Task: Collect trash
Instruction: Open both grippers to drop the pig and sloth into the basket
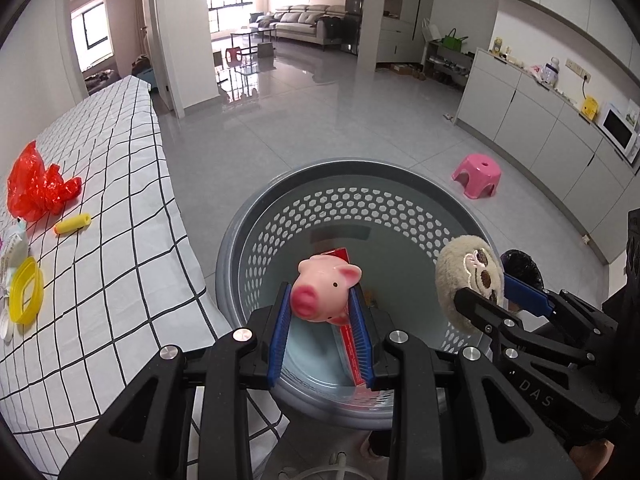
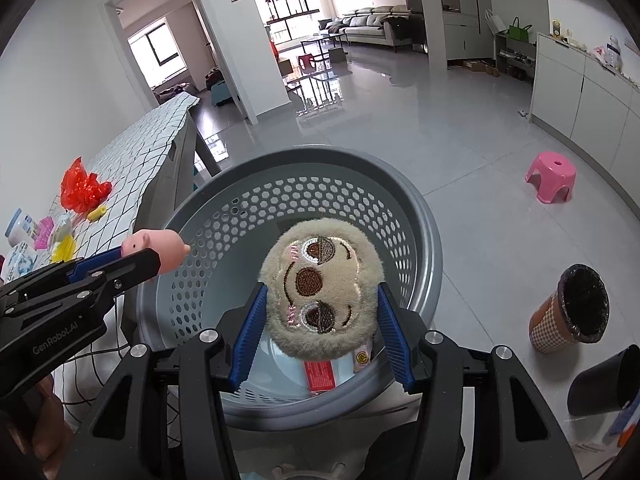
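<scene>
Pinched between the blue pads of the left gripper (image 1: 320, 312) is a pink pig toy (image 1: 326, 290), held over the open mouth of the grey perforated basket (image 1: 280, 216) that stands on the floor beside the table. Close at its right, the right gripper (image 2: 320, 312) clamps a plush sloth face (image 2: 320, 300) between its own pads, also hanging above the basket (image 2: 420, 240). Neither toy has been let go, so both drops look to be the step in hand. Down on the basket's floor a red flat box (image 2: 320, 374) already lies, which suggests a little collecting is done. Plenty seems left: on the table's checked cloth (image 1: 120, 184) sit a crumpled red plastic bag (image 1: 36, 184), a small yellow tube (image 1: 73, 224), a yellow ring (image 1: 26, 294) and some packets at the edge, hard to make out. Further out, the floor is pale glossy tile carrying a pink stool (image 1: 477, 175) and a checked paper cup (image 2: 570, 312) lined with a black bag. White cabinets run along the right wall, and a sofa and bright windows close the far end.
</scene>
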A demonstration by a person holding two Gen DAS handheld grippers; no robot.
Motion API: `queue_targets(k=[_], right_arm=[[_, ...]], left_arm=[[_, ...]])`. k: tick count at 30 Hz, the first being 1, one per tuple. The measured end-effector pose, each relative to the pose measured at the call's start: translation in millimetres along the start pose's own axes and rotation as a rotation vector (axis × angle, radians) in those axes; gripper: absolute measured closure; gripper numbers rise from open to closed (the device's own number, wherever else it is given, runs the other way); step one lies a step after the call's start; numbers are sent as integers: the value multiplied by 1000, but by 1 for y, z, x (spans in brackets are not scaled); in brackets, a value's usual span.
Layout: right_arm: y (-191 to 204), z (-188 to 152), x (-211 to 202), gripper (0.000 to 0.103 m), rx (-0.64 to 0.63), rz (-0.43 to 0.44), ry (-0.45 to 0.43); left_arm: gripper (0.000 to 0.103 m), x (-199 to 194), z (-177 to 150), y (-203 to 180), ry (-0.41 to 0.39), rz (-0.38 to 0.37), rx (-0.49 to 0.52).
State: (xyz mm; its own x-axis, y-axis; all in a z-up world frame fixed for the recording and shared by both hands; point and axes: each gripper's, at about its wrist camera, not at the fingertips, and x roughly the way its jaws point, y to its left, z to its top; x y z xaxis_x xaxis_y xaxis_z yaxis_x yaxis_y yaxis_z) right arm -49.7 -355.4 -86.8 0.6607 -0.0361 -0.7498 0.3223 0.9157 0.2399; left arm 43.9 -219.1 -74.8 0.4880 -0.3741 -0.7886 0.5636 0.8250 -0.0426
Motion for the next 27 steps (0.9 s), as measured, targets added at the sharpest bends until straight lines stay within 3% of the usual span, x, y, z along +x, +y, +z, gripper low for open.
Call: queue_targets(k=[3, 5, 7, 8, 27], right_arm=[[-1, 0, -2, 49, 5, -3, -8], [-1, 0, -4, 48, 7, -5, -15], [-2, 0, -8, 35, 9, -7, -31], [-2, 1, -10, 34, 11, -8, -39], [1, 0, -20, 34, 10, -2, -58]], left_arm=[[72, -1, 0, 1, -3, 2, -4], [62, -3, 1, 2, -5, 5, -9], [55, -4, 1, 3, -9, 10, -13], [54, -5, 1, 3, -10, 11, -15], [53, -15, -2, 9, -19, 8, -29]])
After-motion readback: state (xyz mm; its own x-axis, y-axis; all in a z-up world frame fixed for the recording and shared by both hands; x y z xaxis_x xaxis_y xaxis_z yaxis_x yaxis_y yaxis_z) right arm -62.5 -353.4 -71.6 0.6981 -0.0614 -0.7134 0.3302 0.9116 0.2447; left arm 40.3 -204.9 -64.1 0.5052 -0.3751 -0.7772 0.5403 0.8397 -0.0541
